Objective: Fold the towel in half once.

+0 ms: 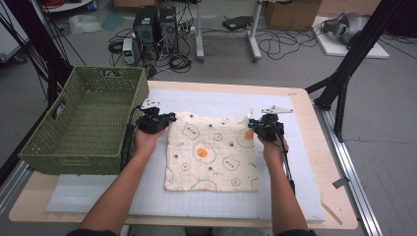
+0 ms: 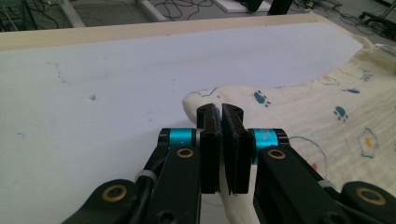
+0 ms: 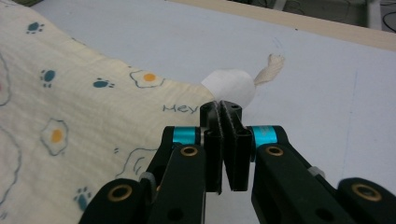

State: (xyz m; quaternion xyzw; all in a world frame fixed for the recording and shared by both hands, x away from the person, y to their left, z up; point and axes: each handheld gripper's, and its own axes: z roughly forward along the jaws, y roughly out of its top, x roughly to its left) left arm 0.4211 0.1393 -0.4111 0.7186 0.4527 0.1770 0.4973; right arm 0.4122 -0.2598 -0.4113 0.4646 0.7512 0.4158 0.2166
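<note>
The person's two forearms come in from the bottom edge of the high view, each hand wrapped round a black gripper at a far corner of a cream cloth (image 1: pixel 211 153) printed with fried eggs and little bear faces. The cloth lies spread flat in the middle of a pale gridded mat (image 1: pixel 290 196) that covers most of the wooden table (image 1: pixel 339 196). The left gripper (image 1: pixel 169 118) sits at the cloth's far left corner; in the left gripper view its jaws are pressed together on a raised fold of the fabric (image 2: pixel 322 116), with the cloth passing between and beneath them. The right gripper (image 1: pixel 251 123) sits at the far right corner, and in the right gripper view its jaws are likewise closed, pinching the corner of the cloth (image 3: pixel 93 116) just below a white label (image 3: pixel 232 86) and a short woven loop (image 3: pixel 271 67); the loop seems to lie on the mat, though that is hard to judge. A green woven basket (image 1: pixel 37 147) stands at the left of the table, just beside the left hand (image 1: pixel 147 140), well clear of the cloth.
</note>
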